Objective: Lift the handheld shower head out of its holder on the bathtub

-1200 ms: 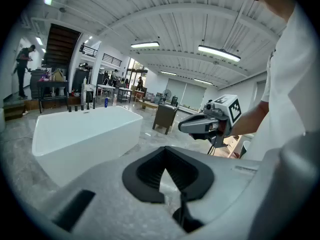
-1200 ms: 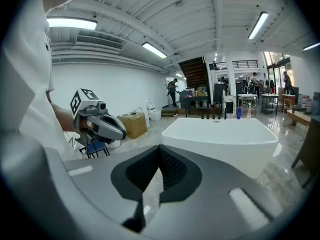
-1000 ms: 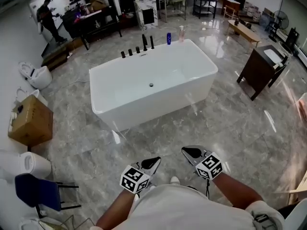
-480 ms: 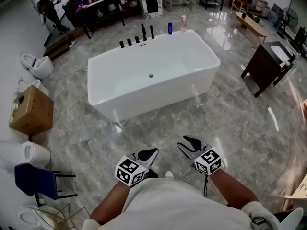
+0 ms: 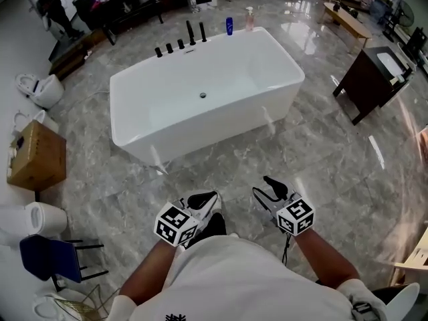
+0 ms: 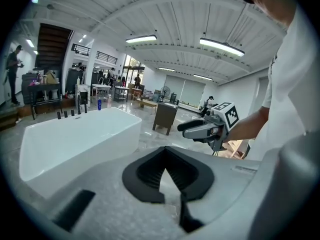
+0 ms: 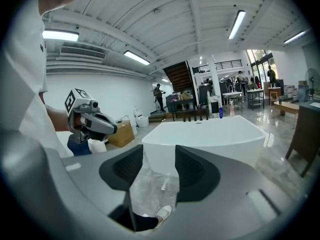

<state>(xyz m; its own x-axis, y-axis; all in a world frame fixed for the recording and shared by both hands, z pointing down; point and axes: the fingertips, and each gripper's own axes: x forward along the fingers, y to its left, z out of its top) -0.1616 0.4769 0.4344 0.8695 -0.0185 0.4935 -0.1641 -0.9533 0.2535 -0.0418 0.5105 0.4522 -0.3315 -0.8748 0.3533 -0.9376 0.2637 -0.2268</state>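
Note:
The white bathtub [image 5: 134,129] stands ahead on the marble floor. A row of black fittings [image 5: 180,43] lines its far rim, with two tall ones [image 5: 202,31] at the right end; which of them is the handheld shower head I cannot tell. Both grippers hang low in front of the person, well short of the tub. My left gripper [image 5: 204,200] [image 6: 165,156] is shut and empty. The jaws of my right gripper [image 5: 273,186] [image 7: 159,156] are opening, with only floor between them. The tub also shows in the left gripper view [image 6: 75,139] and the right gripper view [image 7: 210,139].
A blue bottle [image 5: 229,25] and a pink one [image 5: 249,19] stand on the tub's far corner. A dark vanity cabinet [image 5: 374,79] is at the right. On the left are a cardboard box [image 5: 37,156], a toilet [image 5: 37,89] and a blue chair [image 5: 50,259]. A person [image 5: 50,5] stands far back.
Both grippers have moved forward towards the tub, which now lies nearer. The right gripper's jaws have gone from shut to open. The left gripper stays shut.

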